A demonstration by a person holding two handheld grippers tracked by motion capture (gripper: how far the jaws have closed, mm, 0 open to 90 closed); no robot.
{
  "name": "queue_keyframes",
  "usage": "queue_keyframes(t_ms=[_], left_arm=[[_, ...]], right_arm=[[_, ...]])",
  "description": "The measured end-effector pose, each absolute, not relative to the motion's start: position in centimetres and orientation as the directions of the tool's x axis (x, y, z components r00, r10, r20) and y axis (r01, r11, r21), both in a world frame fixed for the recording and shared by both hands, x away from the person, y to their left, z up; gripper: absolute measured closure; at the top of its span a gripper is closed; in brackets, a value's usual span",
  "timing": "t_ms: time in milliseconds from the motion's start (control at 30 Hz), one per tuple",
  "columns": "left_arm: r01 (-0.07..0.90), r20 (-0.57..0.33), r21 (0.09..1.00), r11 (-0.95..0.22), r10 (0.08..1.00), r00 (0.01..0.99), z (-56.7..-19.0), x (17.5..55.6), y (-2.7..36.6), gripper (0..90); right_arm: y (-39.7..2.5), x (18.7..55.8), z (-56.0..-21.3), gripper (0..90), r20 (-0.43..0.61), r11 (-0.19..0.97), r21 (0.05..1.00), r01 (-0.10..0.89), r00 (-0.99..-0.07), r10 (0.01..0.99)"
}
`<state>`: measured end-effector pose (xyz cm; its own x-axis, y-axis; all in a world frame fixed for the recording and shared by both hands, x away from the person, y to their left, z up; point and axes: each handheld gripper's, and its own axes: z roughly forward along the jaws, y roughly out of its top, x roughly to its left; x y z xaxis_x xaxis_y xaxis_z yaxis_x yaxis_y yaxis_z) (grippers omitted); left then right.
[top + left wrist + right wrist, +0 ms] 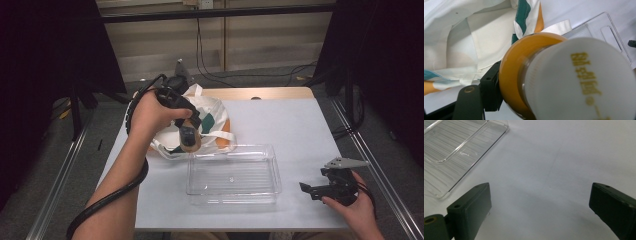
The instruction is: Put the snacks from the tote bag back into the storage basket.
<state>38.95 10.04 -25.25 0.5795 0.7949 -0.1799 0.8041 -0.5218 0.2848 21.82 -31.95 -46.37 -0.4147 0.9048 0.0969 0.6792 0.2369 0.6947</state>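
From the high view, your left gripper (pixel 189 139) holds an orange bottle (pixel 190 145) clamped between its fingers, hanging just over the far left corner of the clear tray (pixel 233 175), right beside the cloth bag (pixel 212 112) that lies on the worktop (pixel 295 125); that position suggests the bottle is passing between bag and tray, though which way I cannot tell. Your right gripper (pixel 314 191) rests low at the near right, well apart from the tray, likely parked out of the way. In the left gripper view, the bottle's white cap (pixel 579 82) points at the camera, with the bag's open mouth behind it. In the right gripper view, the fingers (pixel 470 210) stand wide apart over bare worktop, holding nothing, with the tray's corner at far left.
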Motion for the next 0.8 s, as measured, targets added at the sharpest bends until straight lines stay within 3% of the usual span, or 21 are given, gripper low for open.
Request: queue_keyframes(t_ms=[800], left_arm=[[0.786,-0.193,0.263,-0.56,0.767,0.611,-26.3,38.5,8.7,30.4]], right_arm=[[-31.9,21.8,-46.4,4.1,0.1,0.234,0.696,0.678,-0.415,0.905]])
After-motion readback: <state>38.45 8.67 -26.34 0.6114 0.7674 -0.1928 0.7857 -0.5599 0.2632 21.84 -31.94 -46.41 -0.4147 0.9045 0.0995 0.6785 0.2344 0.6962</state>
